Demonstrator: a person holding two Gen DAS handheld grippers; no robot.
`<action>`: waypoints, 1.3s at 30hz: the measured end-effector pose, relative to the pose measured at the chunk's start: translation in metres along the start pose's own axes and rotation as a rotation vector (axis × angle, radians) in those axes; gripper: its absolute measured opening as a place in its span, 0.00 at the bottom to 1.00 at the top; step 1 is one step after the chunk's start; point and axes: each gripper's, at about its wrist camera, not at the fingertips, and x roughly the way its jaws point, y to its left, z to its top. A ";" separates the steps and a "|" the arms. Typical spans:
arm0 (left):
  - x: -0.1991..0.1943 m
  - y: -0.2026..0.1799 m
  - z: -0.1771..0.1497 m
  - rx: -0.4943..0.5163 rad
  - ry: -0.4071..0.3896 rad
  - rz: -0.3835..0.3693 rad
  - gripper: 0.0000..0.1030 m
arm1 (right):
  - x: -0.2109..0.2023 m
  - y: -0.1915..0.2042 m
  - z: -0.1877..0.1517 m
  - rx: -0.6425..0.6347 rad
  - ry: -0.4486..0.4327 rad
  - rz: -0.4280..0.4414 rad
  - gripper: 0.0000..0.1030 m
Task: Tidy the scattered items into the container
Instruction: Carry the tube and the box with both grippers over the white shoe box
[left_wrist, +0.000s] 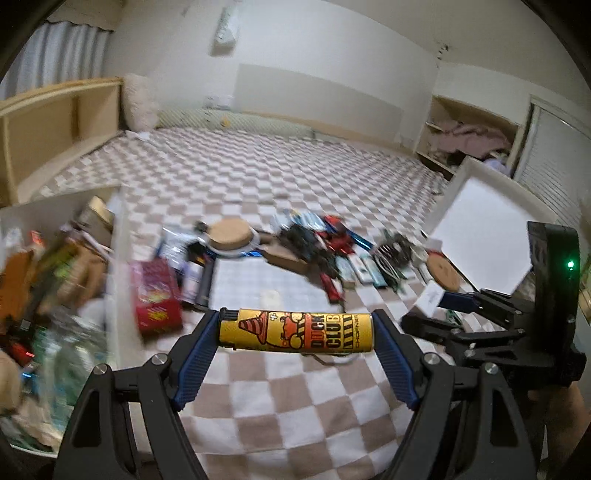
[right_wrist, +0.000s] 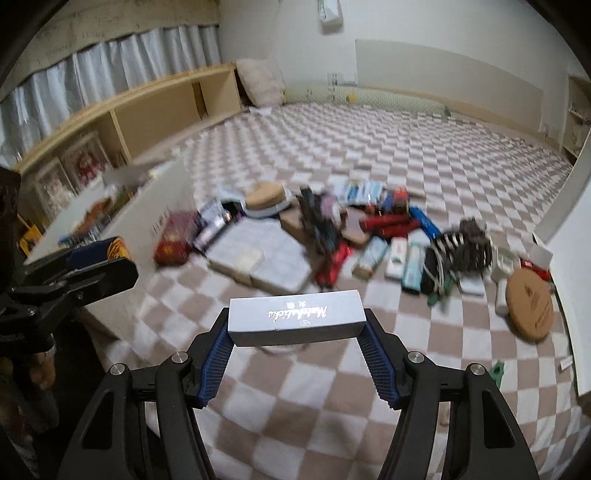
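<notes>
My left gripper (left_wrist: 295, 330) is shut on a yellow tube (left_wrist: 295, 331) printed with a cartoon and red lettering, held crosswise above the checkered blanket (left_wrist: 280, 398). My right gripper (right_wrist: 297, 323) is shut on a long grey box (right_wrist: 295, 318) with white script, also held crosswise. The white container (left_wrist: 117, 258) stands at the left in the left wrist view, full of mixed items. In the right wrist view the container (right_wrist: 162, 214) lies left of centre. Scattered items (right_wrist: 369, 229) lie in a row ahead. The right gripper (left_wrist: 461, 301) shows at the right edge with the grey box's dark end.
A red packet (left_wrist: 157, 295) leans by the container's wall. A white lid (left_wrist: 476, 229) stands tilted at the right, with a round cork coaster (right_wrist: 530, 301) beside it. A cork-lidded jar (left_wrist: 231, 236) and black cables (right_wrist: 461, 240) lie in the row. Wooden shelves (right_wrist: 147, 110) line the left wall.
</notes>
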 end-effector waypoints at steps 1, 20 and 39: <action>-0.005 0.004 0.003 -0.010 -0.010 0.008 0.78 | -0.002 0.002 0.005 0.001 -0.009 0.008 0.65; -0.084 0.114 0.016 -0.168 -0.104 0.271 0.78 | 0.004 0.080 0.066 -0.109 -0.054 0.204 0.65; -0.090 0.178 0.005 -0.283 -0.076 0.384 0.78 | 0.067 0.188 0.115 -0.712 0.020 0.414 0.65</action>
